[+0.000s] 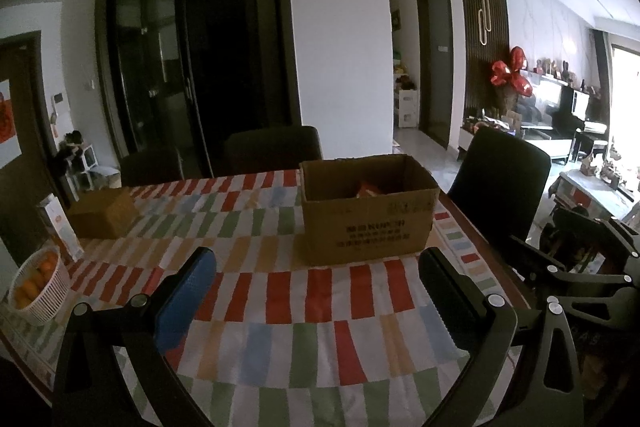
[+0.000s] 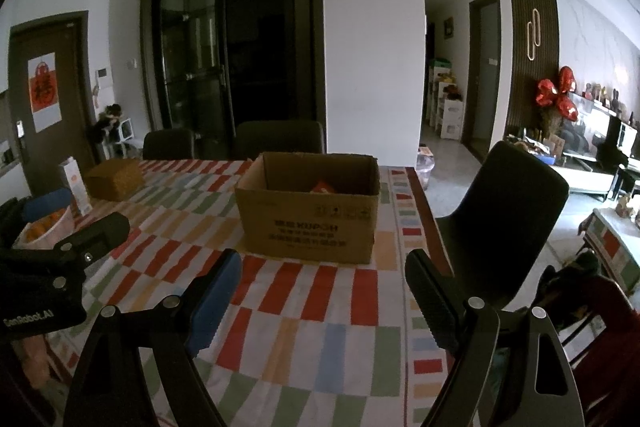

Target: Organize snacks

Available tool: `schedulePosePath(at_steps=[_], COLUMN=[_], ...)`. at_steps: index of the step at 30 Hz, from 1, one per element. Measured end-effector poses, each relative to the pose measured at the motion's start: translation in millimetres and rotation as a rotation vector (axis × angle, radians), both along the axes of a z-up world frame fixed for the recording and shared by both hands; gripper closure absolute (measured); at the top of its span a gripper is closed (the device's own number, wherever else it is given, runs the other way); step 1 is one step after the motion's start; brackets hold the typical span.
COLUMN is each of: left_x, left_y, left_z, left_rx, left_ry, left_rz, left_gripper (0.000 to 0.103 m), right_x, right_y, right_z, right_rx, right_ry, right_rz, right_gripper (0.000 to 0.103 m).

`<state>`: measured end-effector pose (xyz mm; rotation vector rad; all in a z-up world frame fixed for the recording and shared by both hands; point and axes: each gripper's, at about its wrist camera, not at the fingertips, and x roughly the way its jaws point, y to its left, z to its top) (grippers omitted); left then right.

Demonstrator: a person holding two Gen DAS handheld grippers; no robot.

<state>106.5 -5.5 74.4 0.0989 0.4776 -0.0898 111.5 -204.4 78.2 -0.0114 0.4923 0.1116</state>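
2 grippers, both w/ jaws spread wide & nothing between them: left gripper (image 1: 316, 291) and right gripper (image 2: 322, 291), side by side low over the table (image 1: 304, 347), which is covered w/ a cloth of red, green, blue & orange blocks. 2 cardboard boxes on the table: 1 big open cardboard box (image 2: 308, 215) at 12 o'clock from both grippers, well apart from the jaws, & 1 smaller closed box (image 2: 114, 179) far off at 10 o'clock. Inside the open box, 1 orange-red snack pack (image 2: 322, 187) visible, only its top corner peeking over the wall, so can't tell its long axis or which way it points. Open box's long axis runs across the view, 9 to 3 o'clock, printed side facing the grippers. 1 white basket (image 1: 44, 291) of oranges at 9 o'clock near the table edge; 1 upright white-orange carton (image 1: 60, 231) just behind it. 3 dark chairs around the table: 2 at the far side, 1 chair (image 2: 504, 223) at 2 o'clock by the right edge. Nothing lies between jaws & the open box, just bare cloth. Red balloons (image 2: 558, 99) far off at 2 o'clock
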Motion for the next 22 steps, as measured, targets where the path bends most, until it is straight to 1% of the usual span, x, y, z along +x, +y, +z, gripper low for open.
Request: schedulePosePath(at_steps=[22], left_x=[-0.1], left_y=[-0.5], left_z=[-0.8], left_rx=[0.002], left_ry=[0.002], left_rz=[0.005], left_gripper=[0.000], right_x=[-0.2], right_y=[2.0], right_z=[-2.1], right_rx=[0.005], right_ry=[0.014], right_rz=[-0.002], right_gripper=[0.019])
